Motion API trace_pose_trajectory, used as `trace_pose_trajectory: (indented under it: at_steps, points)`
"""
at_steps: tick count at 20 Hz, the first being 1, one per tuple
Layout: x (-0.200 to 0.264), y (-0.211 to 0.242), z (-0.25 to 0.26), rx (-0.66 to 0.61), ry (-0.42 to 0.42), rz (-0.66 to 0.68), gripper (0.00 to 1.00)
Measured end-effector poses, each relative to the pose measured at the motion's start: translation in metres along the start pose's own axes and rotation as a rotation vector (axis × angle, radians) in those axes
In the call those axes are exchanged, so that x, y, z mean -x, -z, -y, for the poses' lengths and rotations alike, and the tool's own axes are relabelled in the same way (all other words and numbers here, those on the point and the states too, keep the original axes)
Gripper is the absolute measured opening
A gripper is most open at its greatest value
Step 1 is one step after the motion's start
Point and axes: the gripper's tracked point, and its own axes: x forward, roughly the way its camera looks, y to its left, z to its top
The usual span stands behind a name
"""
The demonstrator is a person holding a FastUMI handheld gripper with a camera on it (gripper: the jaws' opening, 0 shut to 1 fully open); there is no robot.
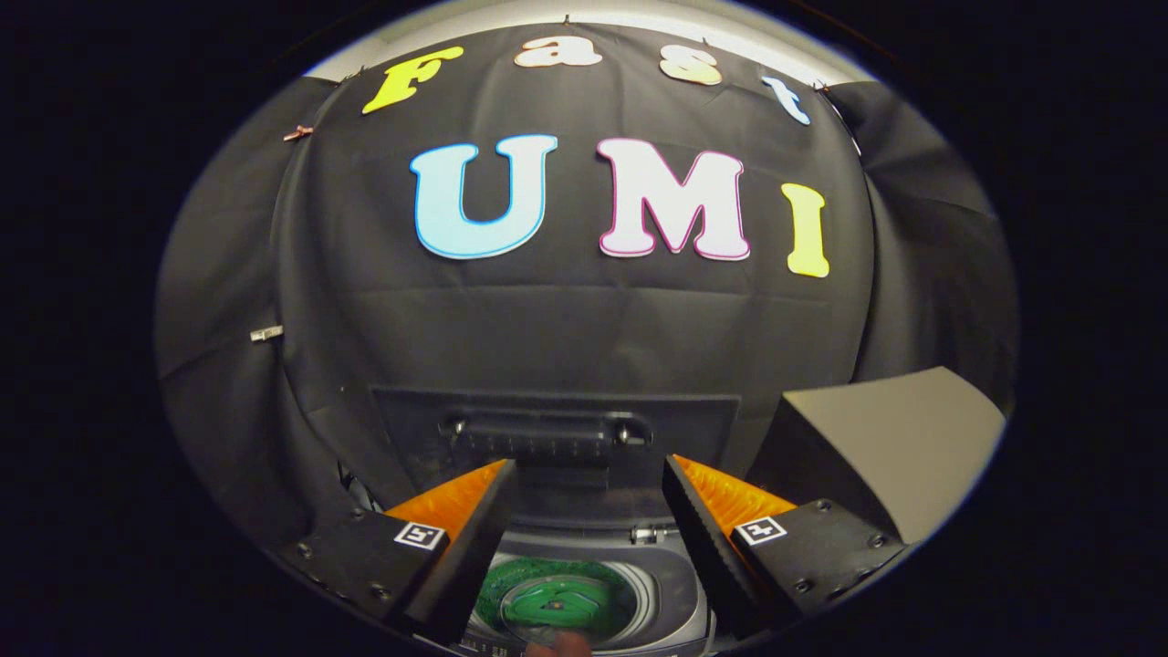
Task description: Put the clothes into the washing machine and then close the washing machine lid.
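**What the washer view is withholding**

The gripper (589, 474) is hanging wide open over the washing machine (675, 598), and its two fingers (474, 547) are covering the machine's rim on both sides of the drum (630, 593). Something green (557, 598) is lying in the drum; whether it is clothing or part of the drum is too blurred to tell. The machine's near edge is running out of view, along with a small blurred shape there. The raised lid (557, 438) behind the drum is blending into dark cloth. A grey box (894, 438) beside the machine is getting cut off.
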Motion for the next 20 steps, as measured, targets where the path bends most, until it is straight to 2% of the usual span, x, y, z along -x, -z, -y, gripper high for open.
trace_pose_trajectory:
  at_steps: [5,13,15,18,20]
  points:
    - [-0.040,-0.030,-0.011,0.033,-0.017,-0.003,0.99]
    - [-0.106,-0.020,-0.025,0.053,-0.042,-0.073,1.00]
    - [-0.115,-0.017,-0.024,0.033,-0.048,-0.076,1.00]
    - [-0.118,-0.012,-0.028,-0.086,-0.094,-0.050,1.00]
    - [-0.117,-0.012,-0.026,-0.053,-0.125,-0.027,0.99]
